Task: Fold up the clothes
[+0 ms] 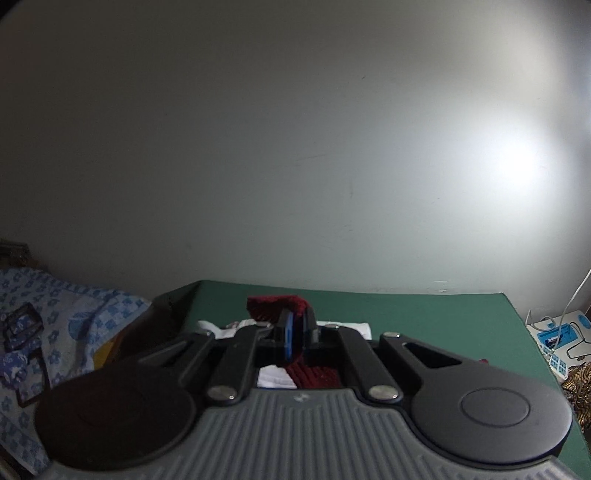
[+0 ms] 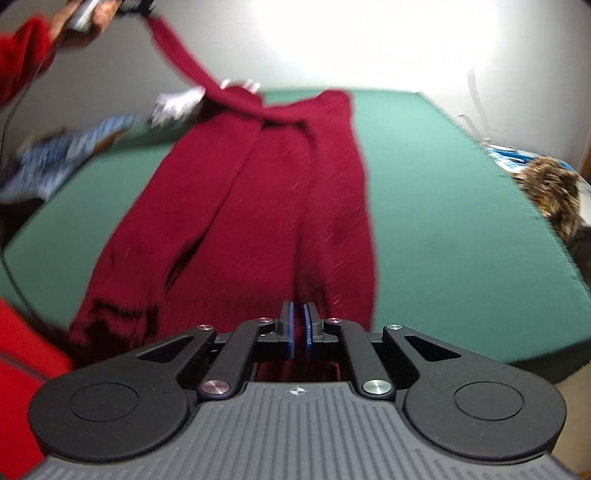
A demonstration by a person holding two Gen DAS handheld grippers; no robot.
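Note:
A dark red knitted garment [image 2: 258, 184] lies stretched lengthwise on the green table [image 2: 443, 203]. My left gripper [image 1: 297, 325] is shut on one end of it [image 1: 275, 304] and holds that end up in the air; it also shows in the right wrist view [image 2: 140, 7] at the top left, with the cloth hanging from it. My right gripper [image 2: 298, 325] has its jaws nearly together over the garment's near edge, with red cloth below them; whether cloth is pinched between them does not show.
White cloth [image 2: 177, 103] and blue patterned fabric [image 2: 66, 147] lie at the table's far left. A furry brown thing [image 2: 550, 192] sits off the right edge. A blue and white power strip [image 1: 557, 339] with cables lies at the right. A grey wall stands behind.

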